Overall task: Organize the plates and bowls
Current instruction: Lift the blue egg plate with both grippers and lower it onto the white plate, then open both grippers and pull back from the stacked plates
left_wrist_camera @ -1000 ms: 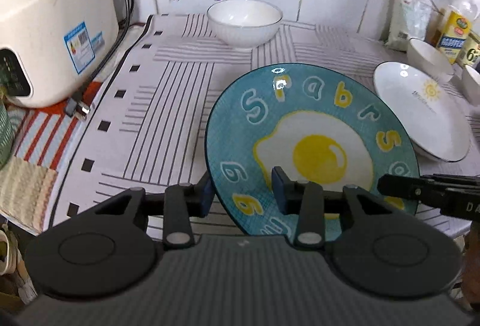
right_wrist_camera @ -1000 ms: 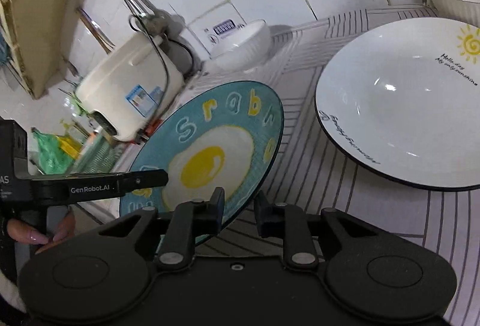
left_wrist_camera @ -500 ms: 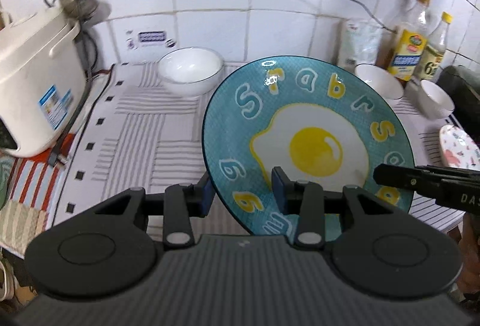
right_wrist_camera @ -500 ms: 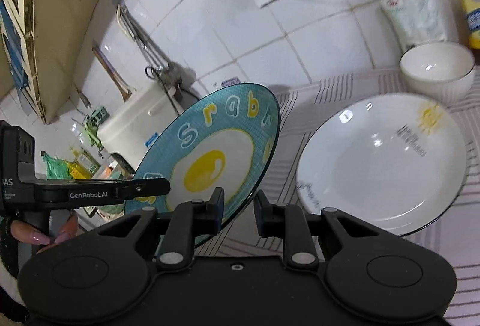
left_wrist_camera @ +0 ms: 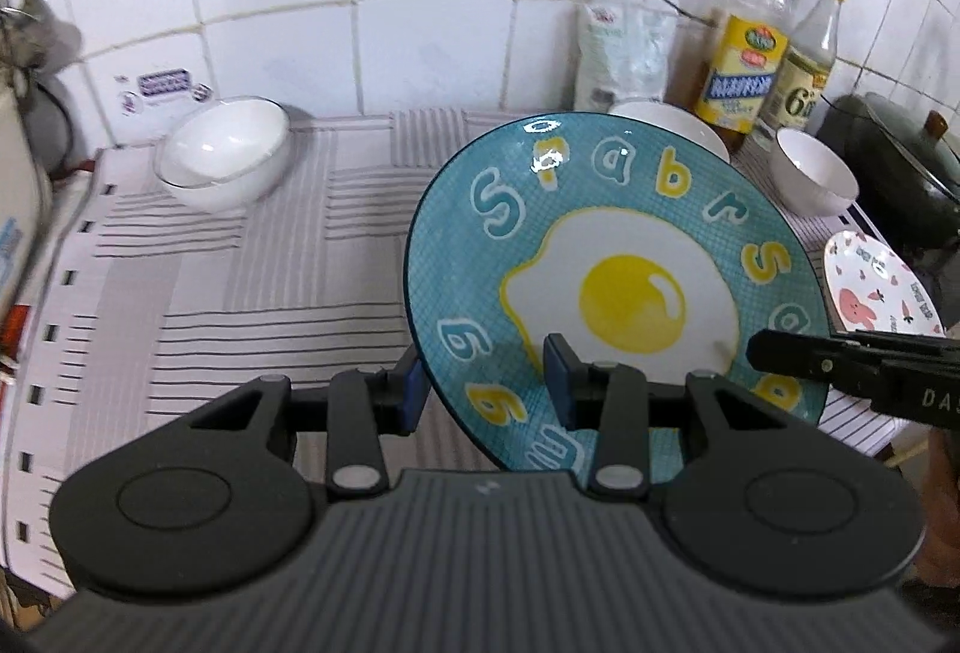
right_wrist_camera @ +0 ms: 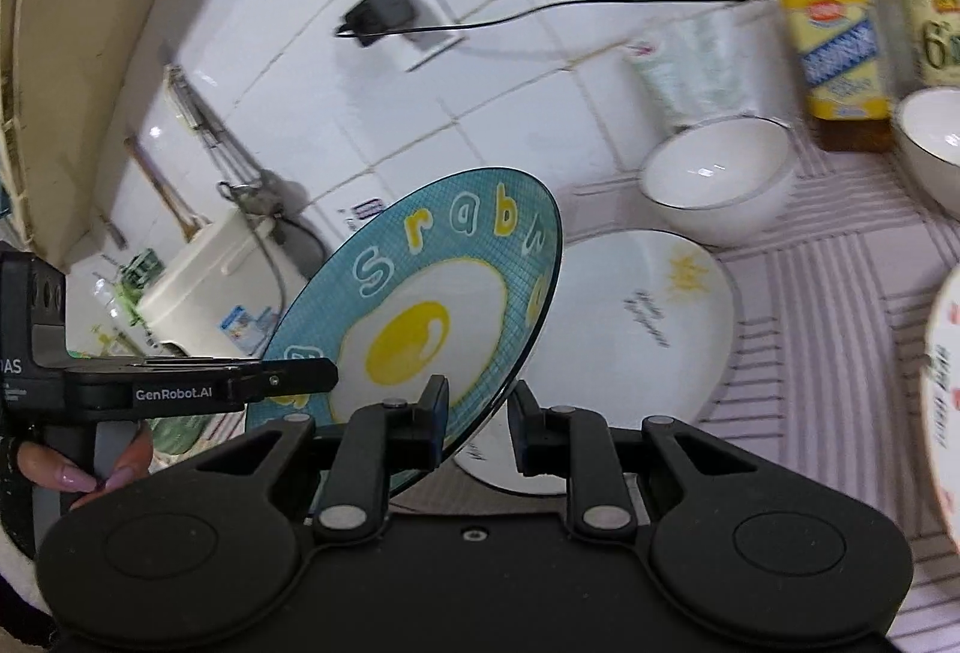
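Note:
A teal plate with a fried-egg picture (left_wrist_camera: 612, 293) is held up above the counter, tilted on edge. My left gripper (left_wrist_camera: 487, 383) is shut on its near left rim. My right gripper (right_wrist_camera: 478, 416) is shut on its near right rim, and the plate (right_wrist_camera: 420, 317) fills the middle of that view. A white plate with a sun drawing (right_wrist_camera: 636, 329) lies on the counter just behind it. White bowls stand at the back left (left_wrist_camera: 225, 158), back middle (right_wrist_camera: 714, 173) and back right (left_wrist_camera: 813, 170). A small rabbit plate (left_wrist_camera: 879, 287) lies at the right.
A striped cloth (left_wrist_camera: 240, 257) covers the counter. A white rice cooker (right_wrist_camera: 210, 287) stands at the left end. Oil bottles (left_wrist_camera: 744, 65) and a plastic bag (left_wrist_camera: 624, 47) stand against the tiled wall. A dark pot (left_wrist_camera: 906, 167) sits at the far right.
Both grippers have lifted the teal plate higher and carried it to the right; the sun plate now lies behind it and the right-hand bowls and bottles have come closer.

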